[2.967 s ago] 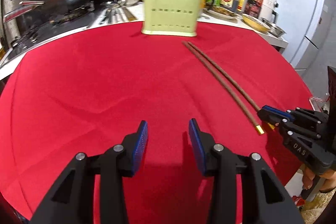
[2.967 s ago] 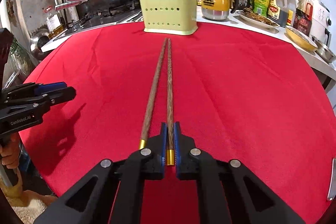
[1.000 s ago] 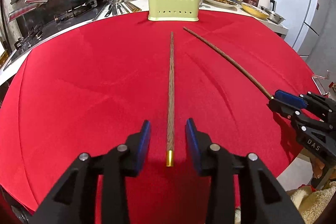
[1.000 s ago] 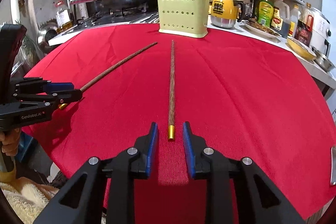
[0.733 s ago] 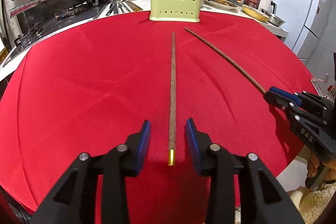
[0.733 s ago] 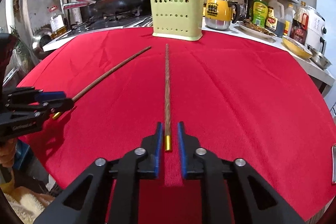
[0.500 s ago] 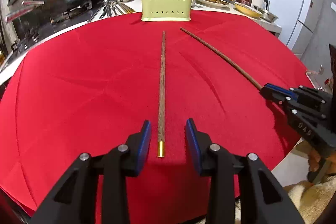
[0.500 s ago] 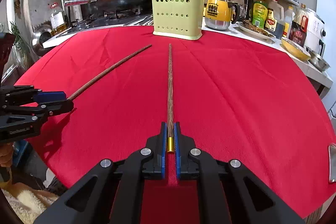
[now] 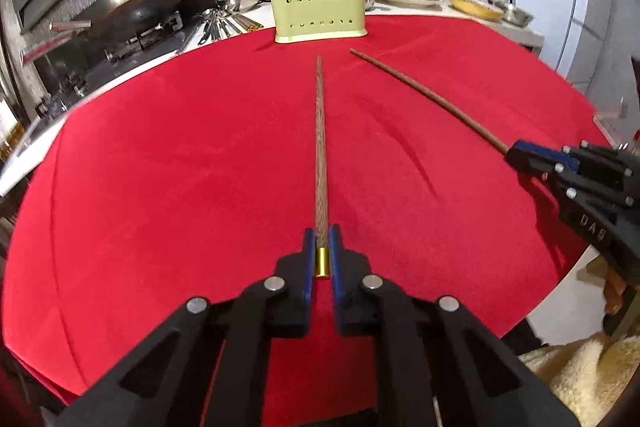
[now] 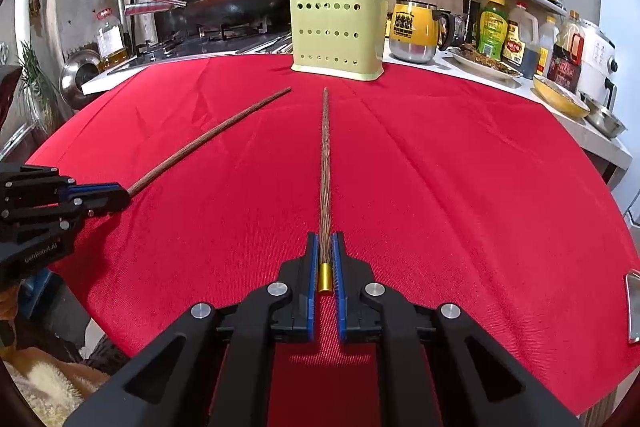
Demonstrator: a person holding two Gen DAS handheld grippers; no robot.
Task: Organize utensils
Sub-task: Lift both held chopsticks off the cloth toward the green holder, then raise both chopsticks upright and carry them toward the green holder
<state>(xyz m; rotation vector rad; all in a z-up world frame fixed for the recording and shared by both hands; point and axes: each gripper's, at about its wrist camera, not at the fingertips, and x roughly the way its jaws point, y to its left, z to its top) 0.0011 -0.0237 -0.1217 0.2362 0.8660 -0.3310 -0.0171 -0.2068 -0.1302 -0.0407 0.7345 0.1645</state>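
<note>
Two long brown chopsticks with gold end caps lie on the red cloth, tips toward the pale green perforated holder (image 9: 320,3) (image 10: 338,31) at the far edge. My left gripper (image 9: 322,251) is shut on the gold-capped end of one chopstick (image 9: 321,147). My right gripper (image 10: 325,251) is shut on the capped end of the other chopstick (image 10: 325,163). Each gripper shows in the other's view: the right gripper (image 9: 516,155) with its chopstick (image 9: 424,93), the left gripper (image 10: 120,197) with its chopstick (image 10: 208,137). Several chopsticks stand in the holder.
The red cloth (image 9: 160,167) covers a round table. Behind it runs a counter with a stove and wok (image 9: 132,7), a yellow mug (image 10: 412,27), sauce bottles (image 10: 494,27), a yellow bowl (image 10: 560,97) and loose metal utensils (image 9: 216,25).
The left gripper's jaws have closed on the chopstick's capped end that lay between them. The right gripper closed on its chopstick about half a second earlier and still holds it.
</note>
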